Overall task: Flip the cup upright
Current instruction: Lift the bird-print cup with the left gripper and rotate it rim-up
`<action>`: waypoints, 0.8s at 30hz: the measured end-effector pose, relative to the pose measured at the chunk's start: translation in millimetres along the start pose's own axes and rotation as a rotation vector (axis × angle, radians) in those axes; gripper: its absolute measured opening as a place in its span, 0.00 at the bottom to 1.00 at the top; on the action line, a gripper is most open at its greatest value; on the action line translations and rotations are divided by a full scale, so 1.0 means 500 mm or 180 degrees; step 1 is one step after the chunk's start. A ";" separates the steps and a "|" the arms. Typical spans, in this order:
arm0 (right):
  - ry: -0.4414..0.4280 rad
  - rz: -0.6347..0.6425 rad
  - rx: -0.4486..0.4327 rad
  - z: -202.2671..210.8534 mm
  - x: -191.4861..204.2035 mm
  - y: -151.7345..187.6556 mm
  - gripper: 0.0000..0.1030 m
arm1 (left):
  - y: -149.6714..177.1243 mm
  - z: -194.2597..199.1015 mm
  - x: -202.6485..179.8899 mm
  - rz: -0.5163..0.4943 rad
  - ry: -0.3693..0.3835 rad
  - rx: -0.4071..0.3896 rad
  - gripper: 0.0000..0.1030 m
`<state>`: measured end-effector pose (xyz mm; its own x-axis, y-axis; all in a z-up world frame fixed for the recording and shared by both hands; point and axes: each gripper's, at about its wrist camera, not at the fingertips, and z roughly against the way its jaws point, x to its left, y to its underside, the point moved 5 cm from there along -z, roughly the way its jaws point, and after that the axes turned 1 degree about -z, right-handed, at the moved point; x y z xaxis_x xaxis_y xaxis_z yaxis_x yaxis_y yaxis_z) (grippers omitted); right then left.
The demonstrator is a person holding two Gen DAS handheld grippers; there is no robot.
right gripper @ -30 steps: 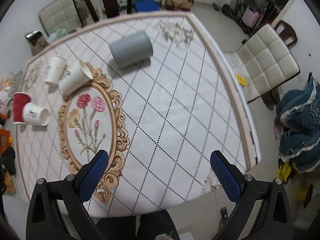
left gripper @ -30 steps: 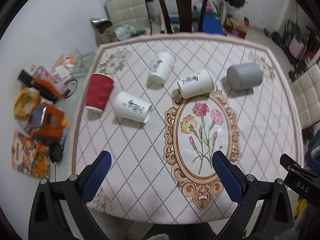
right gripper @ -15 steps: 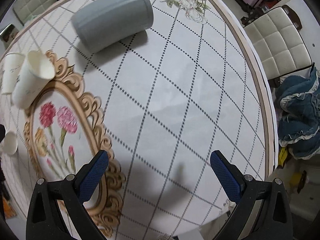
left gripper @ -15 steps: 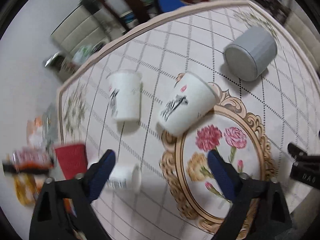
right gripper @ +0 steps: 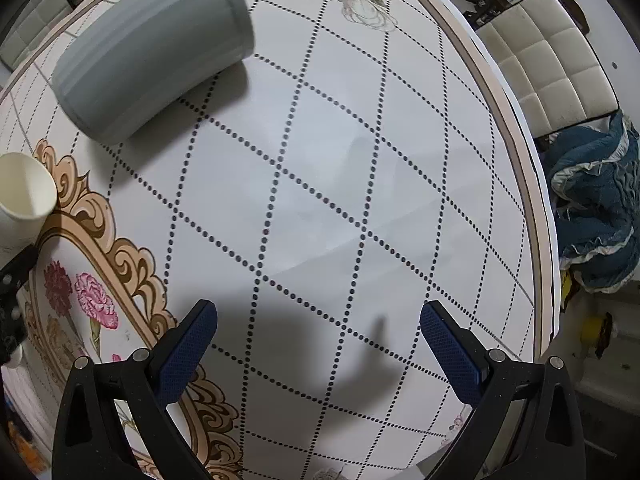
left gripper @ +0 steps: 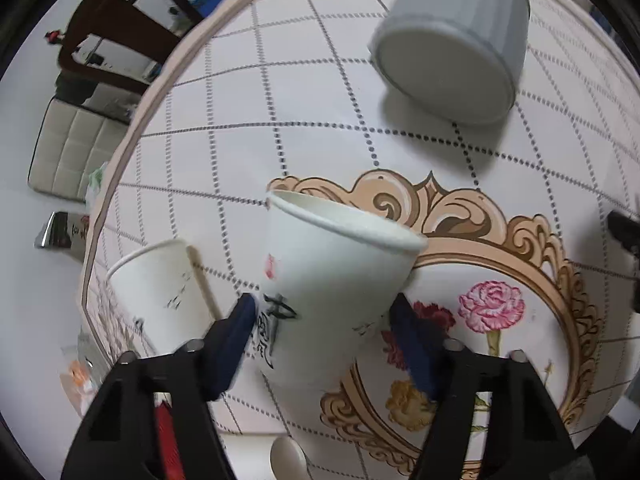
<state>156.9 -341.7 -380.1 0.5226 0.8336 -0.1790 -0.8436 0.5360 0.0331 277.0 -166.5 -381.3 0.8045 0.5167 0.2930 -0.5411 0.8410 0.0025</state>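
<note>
A white paper cup with black lettering [left gripper: 332, 280] lies on its side on the table, rim pointing away from me. My left gripper [left gripper: 326, 320] has closed in on it, a blue pad against each side of its body. The cup's rim also shows at the left edge of the right wrist view [right gripper: 24, 192]. A grey cup [left gripper: 452, 44] lies on its side behind it, seen too in the right wrist view [right gripper: 152, 48]. My right gripper [right gripper: 318, 344] is open and empty above the bare tablecloth.
A second white paper cup [left gripper: 164, 284] lies on its side just left of the held one. A red cup [left gripper: 168, 440] and another white cup [left gripper: 288, 456] show behind the left fingers. A dark chair [left gripper: 120, 36] stands beyond the table edge [left gripper: 132, 128]; a cream chair [right gripper: 552, 64] stands at the right.
My left gripper moved forward and down to the lettered white cup and closed its jaws on it. My right gripper dropped closer to the table and stayed open.
</note>
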 end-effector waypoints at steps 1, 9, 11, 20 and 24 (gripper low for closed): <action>0.0007 -0.0011 0.0005 0.000 -0.003 0.000 1.00 | -0.005 -0.003 -0.003 -0.0033 -0.0014 -0.0011 0.59; 0.0083 -0.0108 0.0015 0.007 -0.033 0.005 1.00 | -0.012 0.010 -0.003 0.0062 0.0077 -0.0106 0.58; 0.0106 -0.0119 0.0001 0.016 -0.039 0.008 1.00 | -0.009 0.020 0.001 0.0138 0.0111 -0.0143 0.58; 0.0090 -0.0076 -0.0058 0.053 -0.040 0.041 1.00 | 0.044 0.096 0.008 0.0707 0.0259 -0.0198 0.58; 0.0038 0.0037 -0.0114 0.072 -0.030 0.066 1.00 | 0.106 0.131 0.012 0.1135 0.0439 -0.0109 0.58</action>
<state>125.7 -331.5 -341.0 0.5116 0.8379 -0.1904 -0.8535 0.5211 0.0001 237.3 -129.4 -316.6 0.5938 0.7926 0.1383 -0.7863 0.6081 -0.1089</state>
